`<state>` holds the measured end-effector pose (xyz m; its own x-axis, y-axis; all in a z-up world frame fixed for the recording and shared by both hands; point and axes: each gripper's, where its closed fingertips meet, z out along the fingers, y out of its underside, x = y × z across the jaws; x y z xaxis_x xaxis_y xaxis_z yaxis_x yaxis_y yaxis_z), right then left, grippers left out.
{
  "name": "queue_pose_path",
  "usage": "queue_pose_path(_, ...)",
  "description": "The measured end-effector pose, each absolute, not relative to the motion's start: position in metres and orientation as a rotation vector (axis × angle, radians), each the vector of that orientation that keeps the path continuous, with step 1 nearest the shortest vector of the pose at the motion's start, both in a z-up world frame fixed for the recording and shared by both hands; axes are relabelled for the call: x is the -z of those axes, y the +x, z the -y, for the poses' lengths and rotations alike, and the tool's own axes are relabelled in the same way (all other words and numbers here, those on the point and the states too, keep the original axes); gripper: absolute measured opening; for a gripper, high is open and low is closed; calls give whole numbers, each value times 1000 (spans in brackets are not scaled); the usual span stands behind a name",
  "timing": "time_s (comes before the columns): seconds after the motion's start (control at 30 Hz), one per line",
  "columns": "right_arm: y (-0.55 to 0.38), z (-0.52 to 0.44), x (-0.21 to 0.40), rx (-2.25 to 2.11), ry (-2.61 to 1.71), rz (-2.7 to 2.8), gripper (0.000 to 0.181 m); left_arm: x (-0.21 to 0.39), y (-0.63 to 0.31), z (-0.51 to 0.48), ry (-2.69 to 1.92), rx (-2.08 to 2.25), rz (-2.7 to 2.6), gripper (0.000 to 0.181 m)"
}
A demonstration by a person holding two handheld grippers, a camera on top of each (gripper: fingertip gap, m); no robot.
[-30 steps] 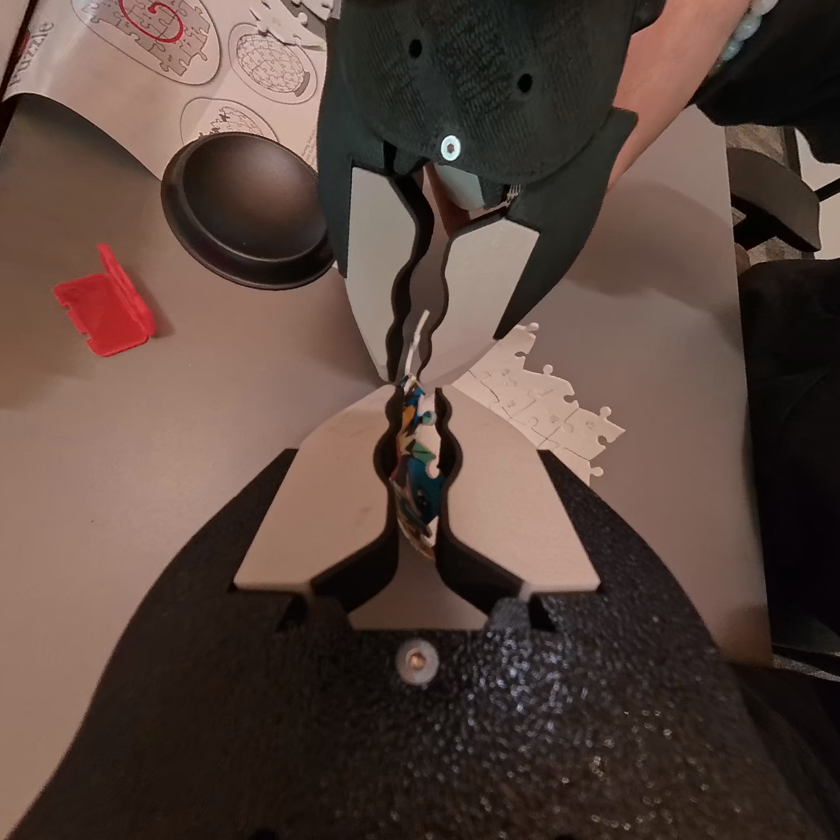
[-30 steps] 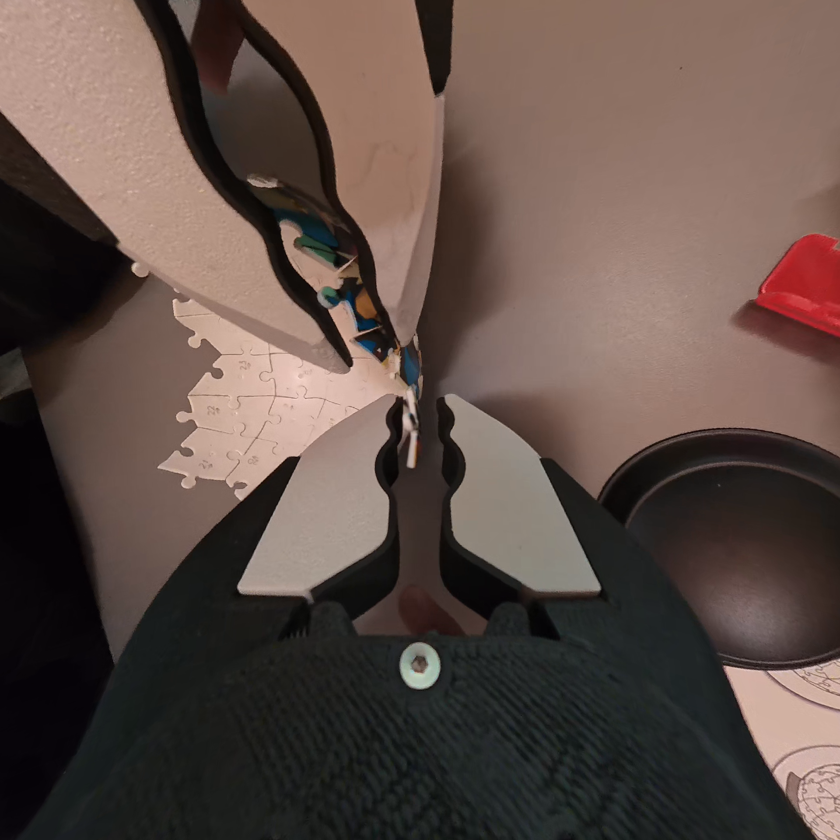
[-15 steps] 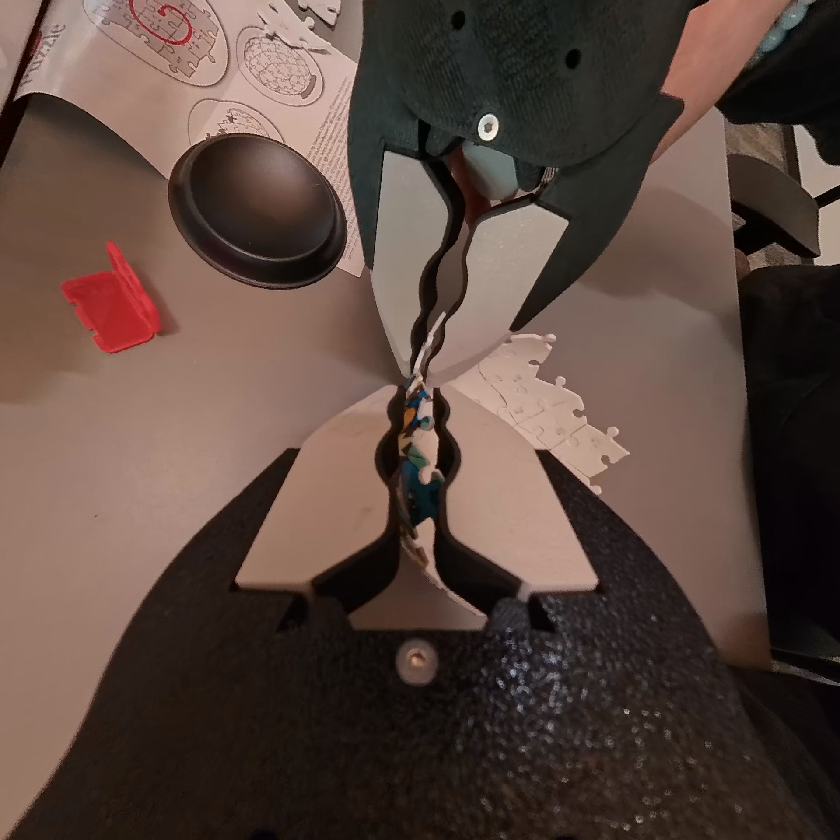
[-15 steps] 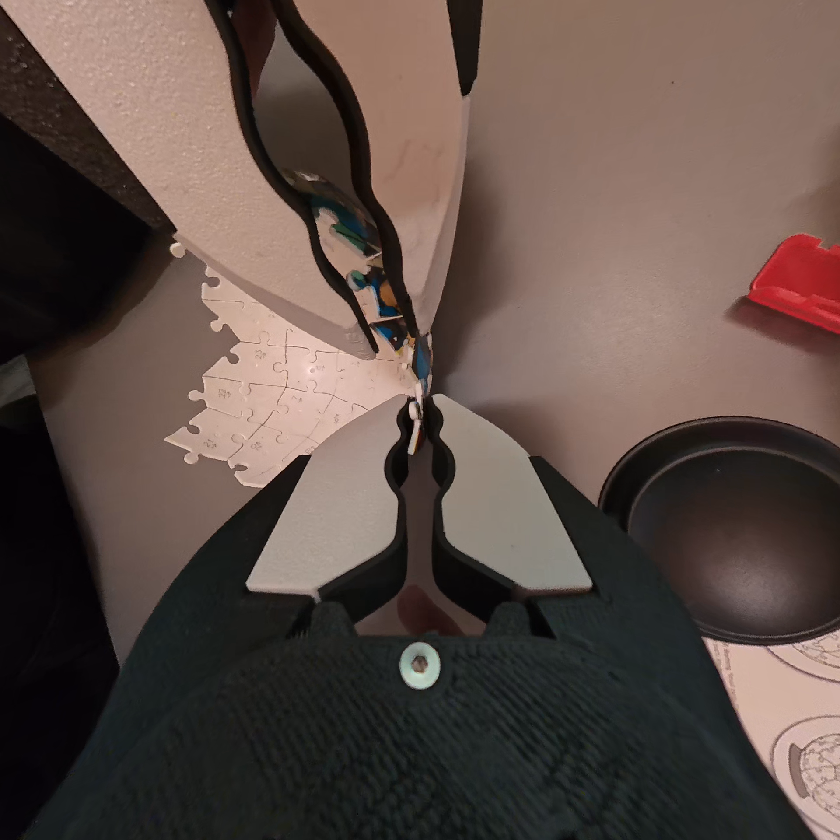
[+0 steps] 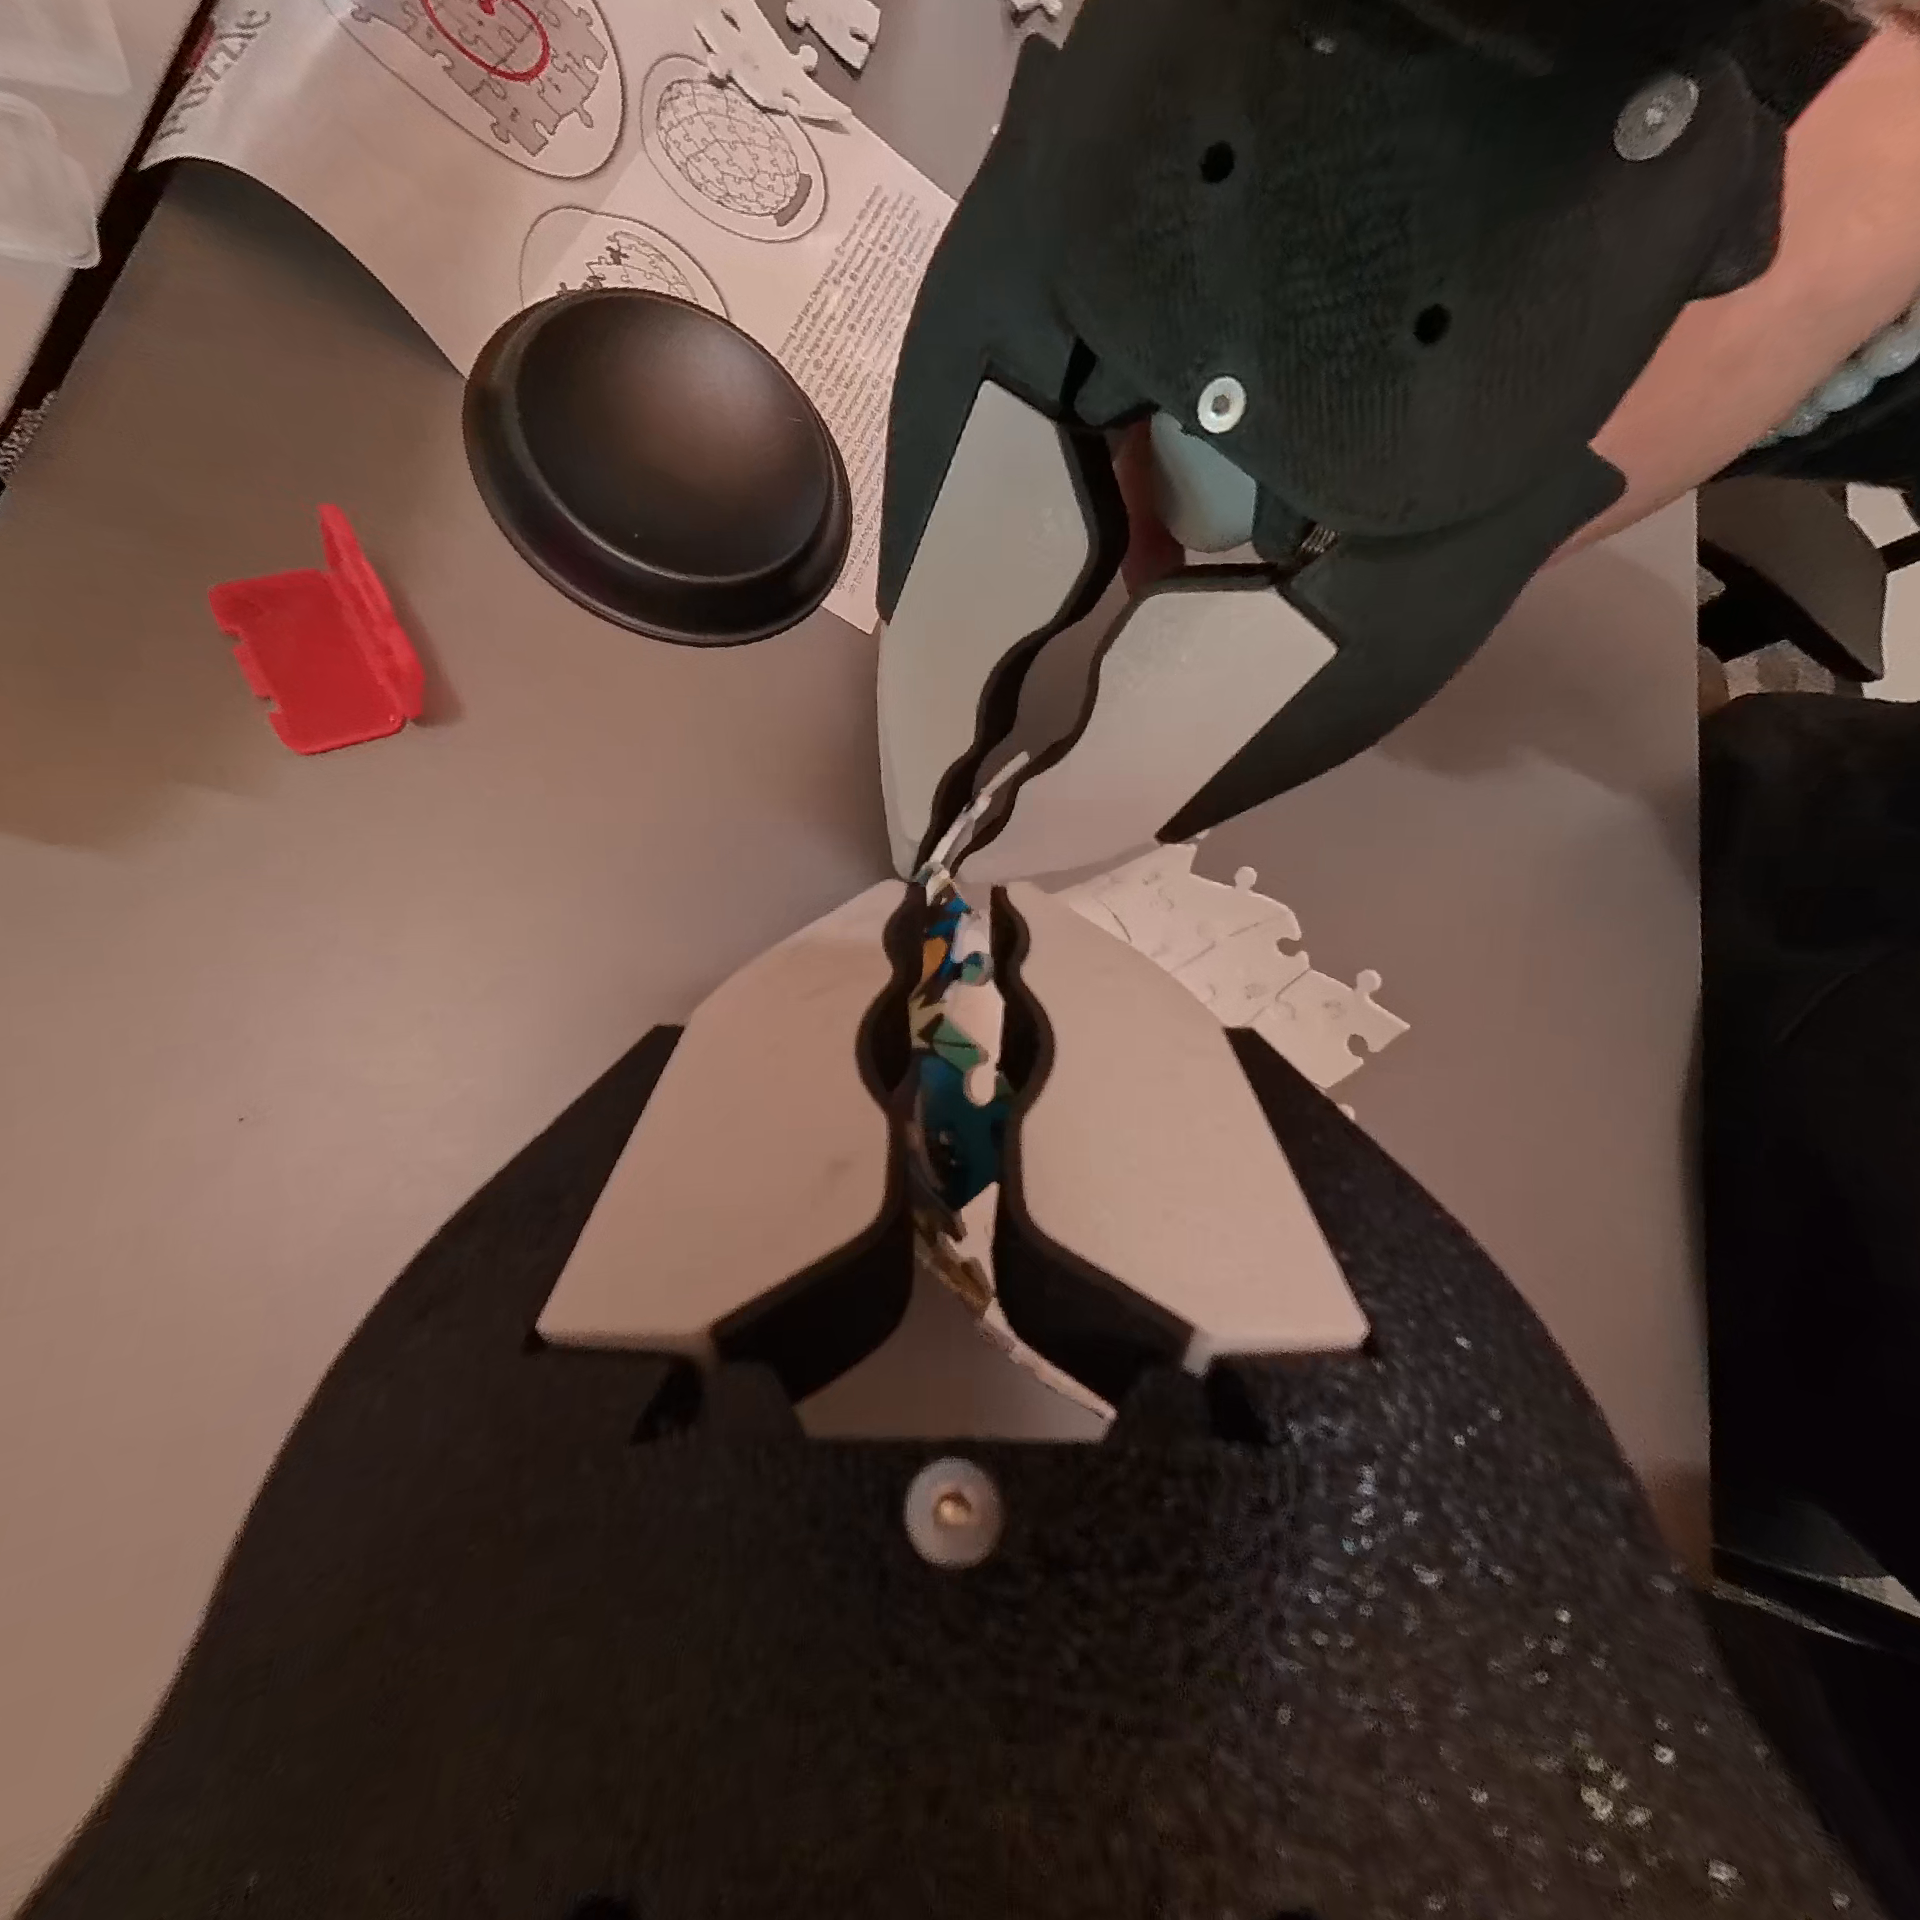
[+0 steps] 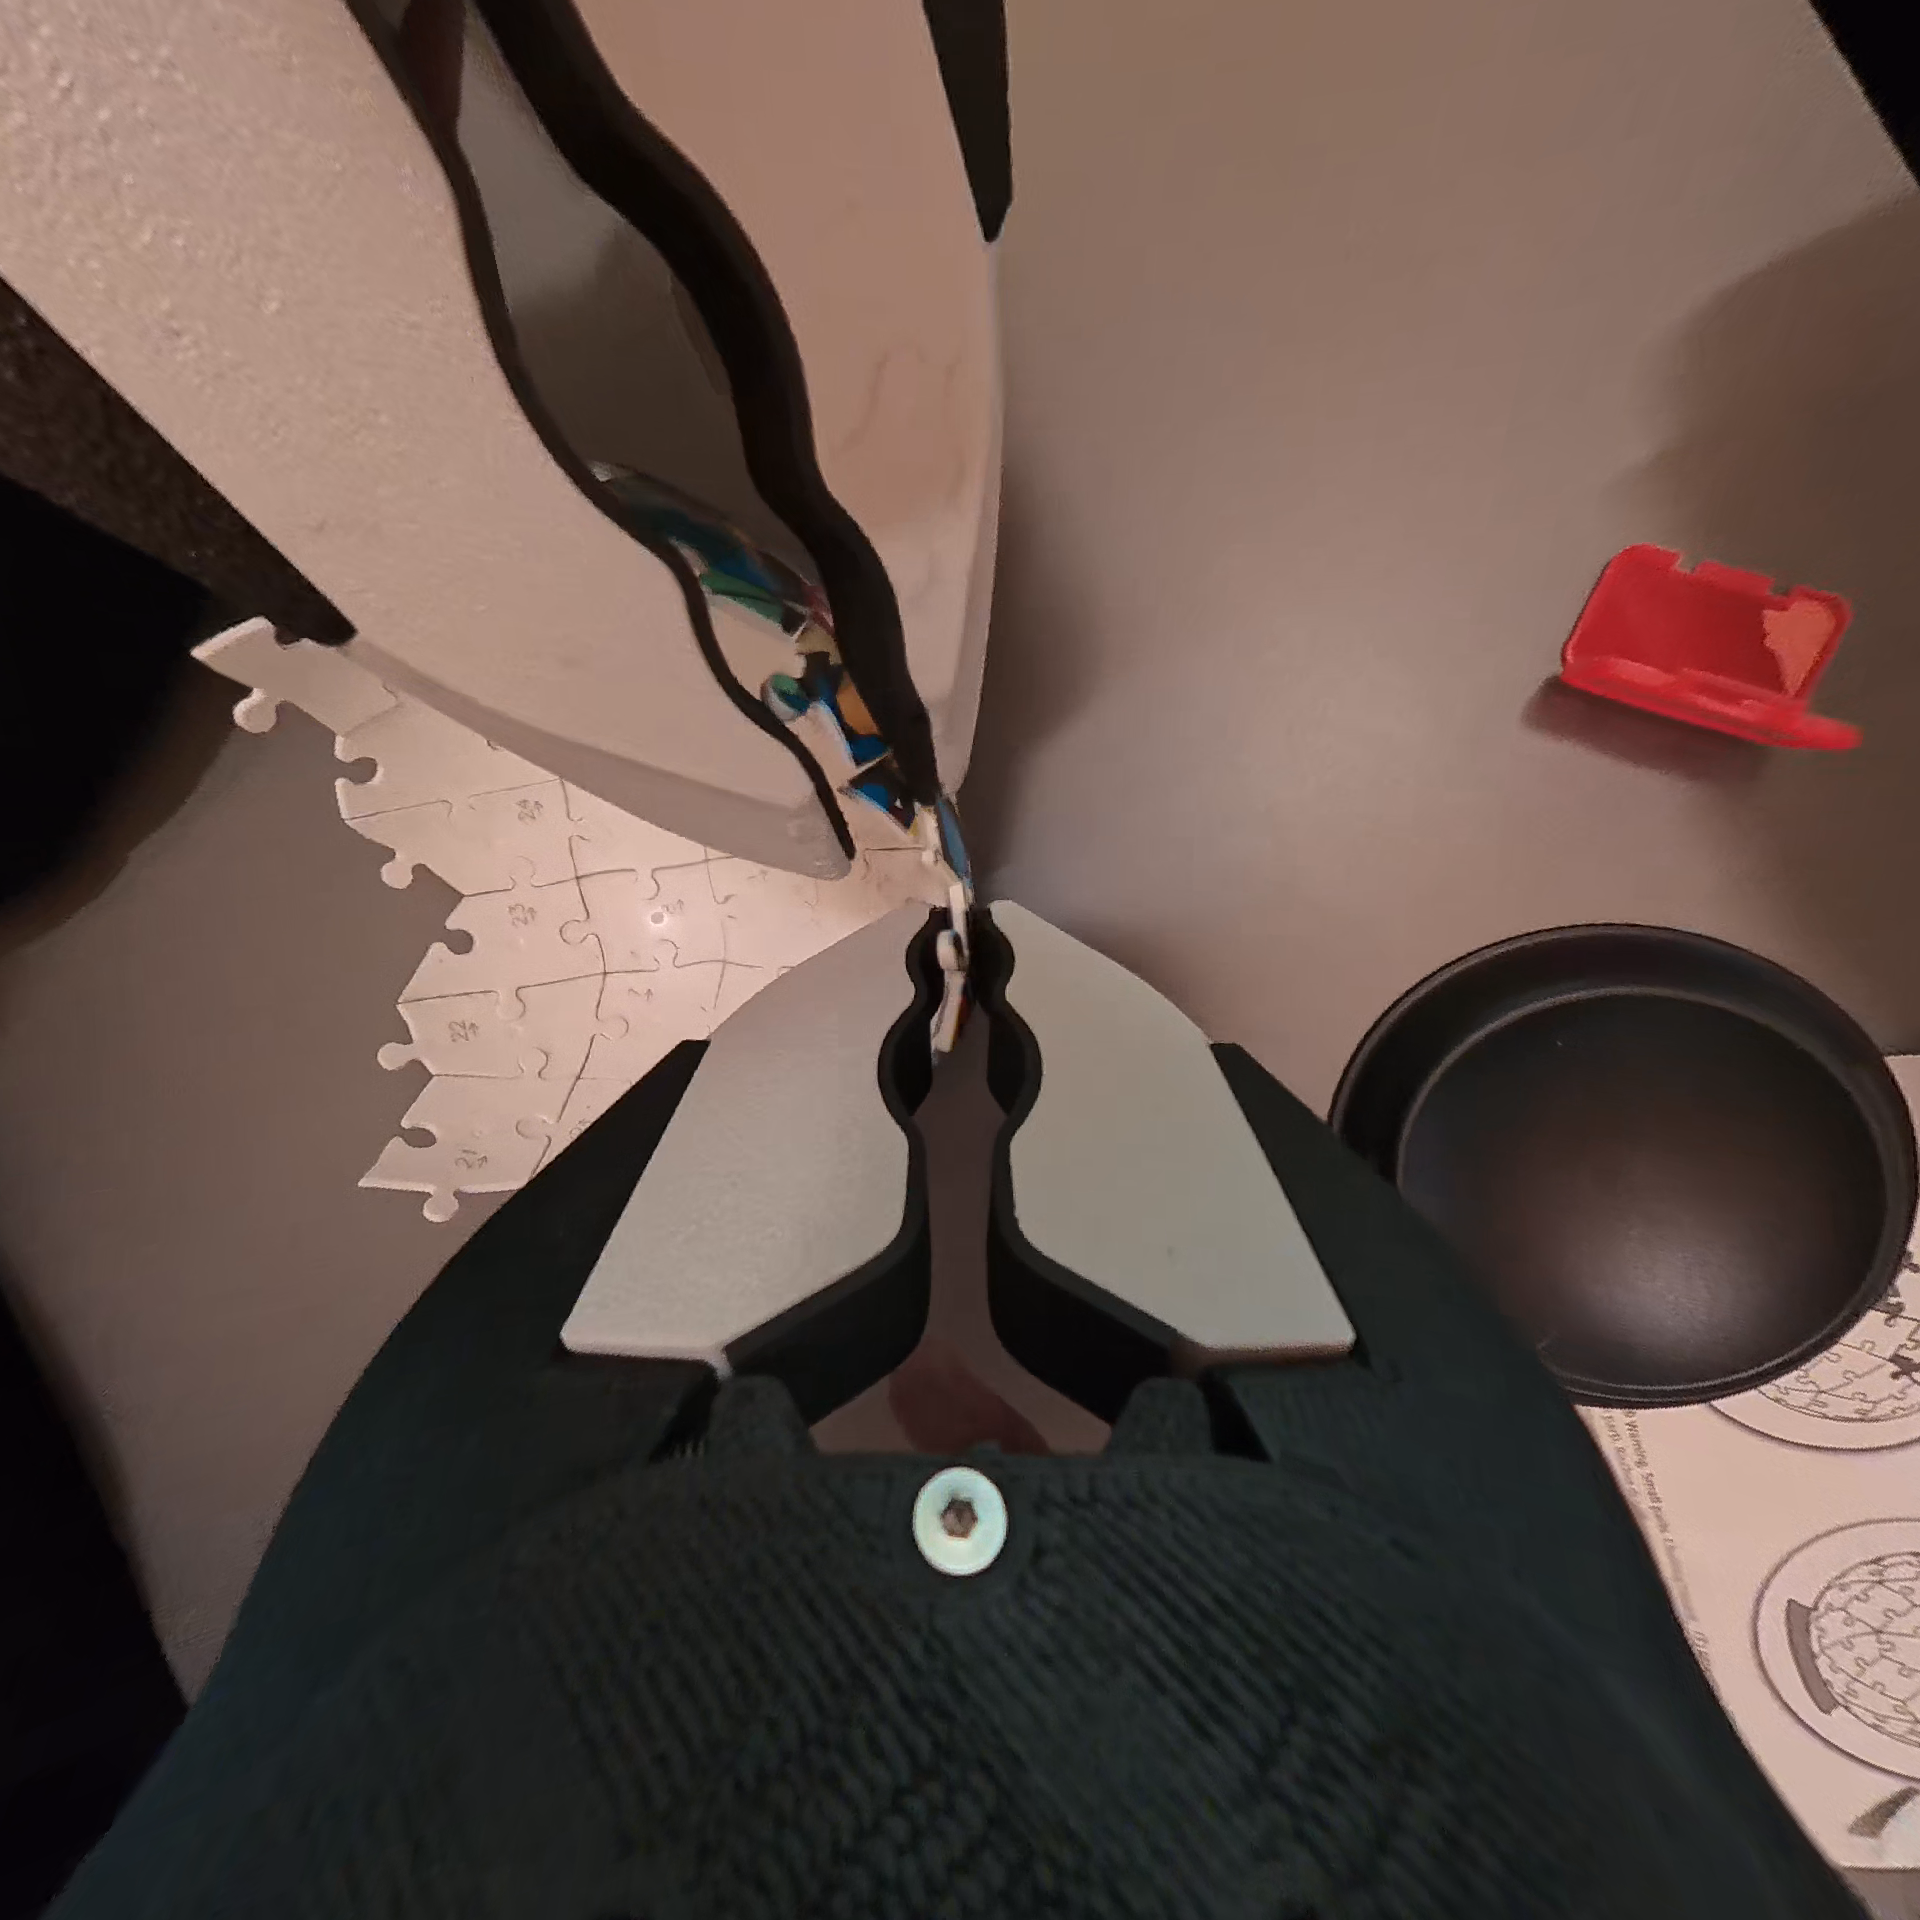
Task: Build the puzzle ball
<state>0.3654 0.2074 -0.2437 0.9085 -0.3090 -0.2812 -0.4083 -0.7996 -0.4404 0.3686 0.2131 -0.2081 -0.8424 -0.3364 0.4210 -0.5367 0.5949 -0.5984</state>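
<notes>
The table (image 5: 312, 987) is viewed steeply from close above by opposed wrist cameras; black dish (image 5: 655, 509) (image 6: 1631, 1174) shared.

A colourful curved strip of joined puzzle pieces (image 5: 951, 1081) stands on edge, held off the desk. A small single piece (image 6: 951, 977) meets its tip. A white face-down puzzle section (image 6: 540, 966) lies flat beneath.

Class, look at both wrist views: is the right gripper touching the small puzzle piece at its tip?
Touching. In the right wrist view the right gripper has its jaws pinched on the small puzzle piece, no gap either side.
</notes>
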Motion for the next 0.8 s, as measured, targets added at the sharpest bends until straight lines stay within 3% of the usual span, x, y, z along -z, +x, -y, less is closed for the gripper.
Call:
queue_pose_path(0.47,369,-211,243,-207,-2548,-415,13,207,368,-214,711,-1101,2560,11)
queue_pose_path(0.8,366,-214,243,-235,-2538,-377,6,206,369,-214,711,-1113,2565,8)
